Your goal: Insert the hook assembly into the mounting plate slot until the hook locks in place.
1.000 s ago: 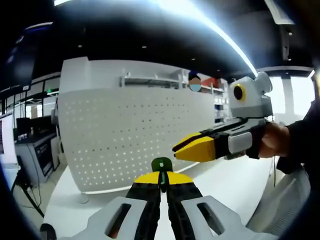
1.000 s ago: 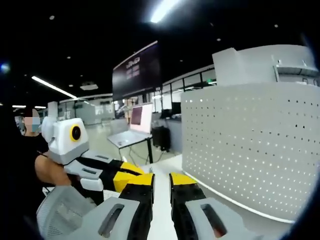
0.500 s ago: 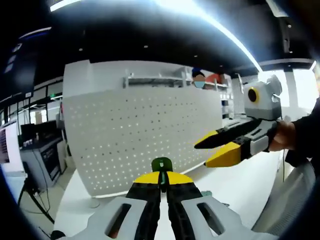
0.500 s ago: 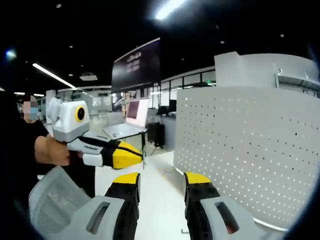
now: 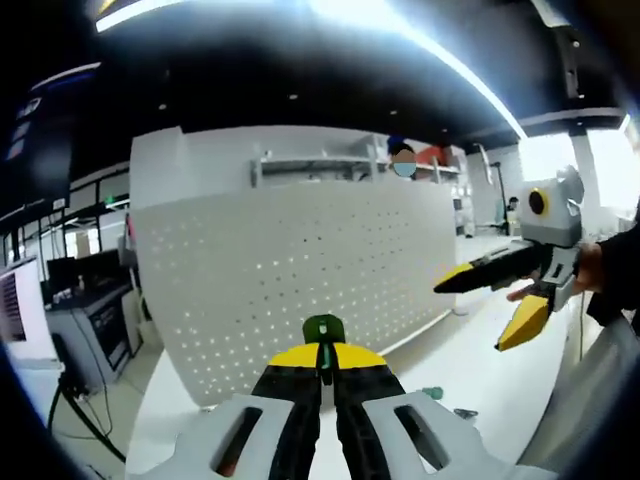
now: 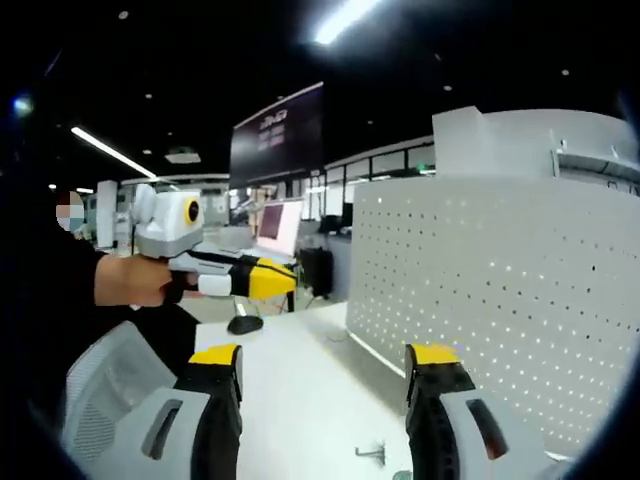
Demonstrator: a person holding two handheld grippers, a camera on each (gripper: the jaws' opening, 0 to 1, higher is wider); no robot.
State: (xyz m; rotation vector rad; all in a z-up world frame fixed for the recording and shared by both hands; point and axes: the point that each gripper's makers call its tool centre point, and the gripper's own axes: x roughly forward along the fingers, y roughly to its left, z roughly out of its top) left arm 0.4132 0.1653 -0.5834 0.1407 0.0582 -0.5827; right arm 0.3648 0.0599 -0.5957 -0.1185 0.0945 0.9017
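White pegboard (image 5: 300, 280) (evenly dotted); green hook (image 5: 323, 327); yellow-tipped black fingers (image 6: 430, 380).

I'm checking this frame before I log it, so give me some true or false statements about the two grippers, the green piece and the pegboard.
1. The left gripper is shut on a green hook piece. True.
2. The right gripper is shut on a part. False: its jaws stand wide apart with nothing between them.
3. The white perforated panel stands upright on the white table. True.
4. The green hook piece is already seated in the panel. False: it is held at the left gripper's tips, in front of the panel.
5. The panel is black. False: it is white.
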